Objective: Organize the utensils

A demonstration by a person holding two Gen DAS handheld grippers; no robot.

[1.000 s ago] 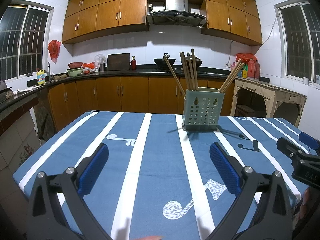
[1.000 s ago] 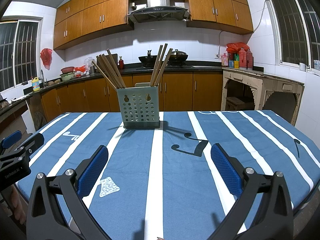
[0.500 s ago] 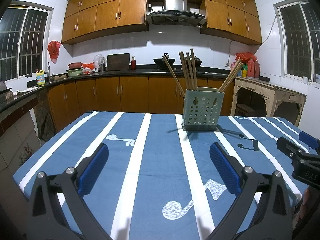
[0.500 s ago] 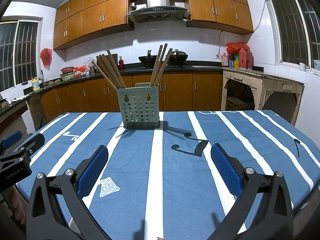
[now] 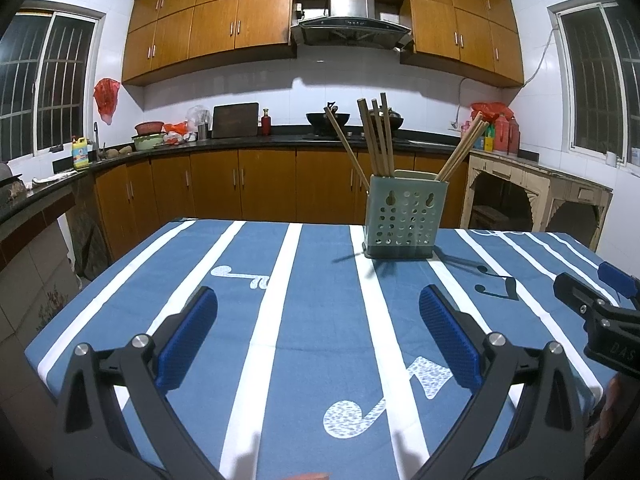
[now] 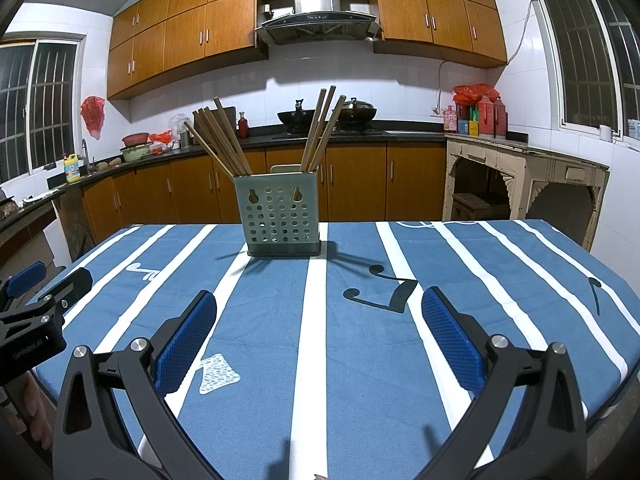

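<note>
A grey-green perforated utensil holder [image 5: 403, 218] [image 6: 281, 216] stands upright on the far half of the table. Several wooden chopsticks [image 5: 378, 136] [image 6: 224, 138] lean out of it in two bunches. My left gripper [image 5: 318, 300] hovers over the near part of the table, open, with nothing between its blue pads. My right gripper [image 6: 319, 300] is likewise open and empty, well short of the holder. Each gripper shows at the edge of the other's view: the right one [image 5: 596, 312], the left one [image 6: 36, 320].
A blue tablecloth [image 5: 296, 312] [image 6: 360, 352] with white stripes and music notes covers the table. Kitchen counters with cabinets run behind and to the left. A pale stone side table [image 6: 520, 176] stands at the right. Windows flank the room.
</note>
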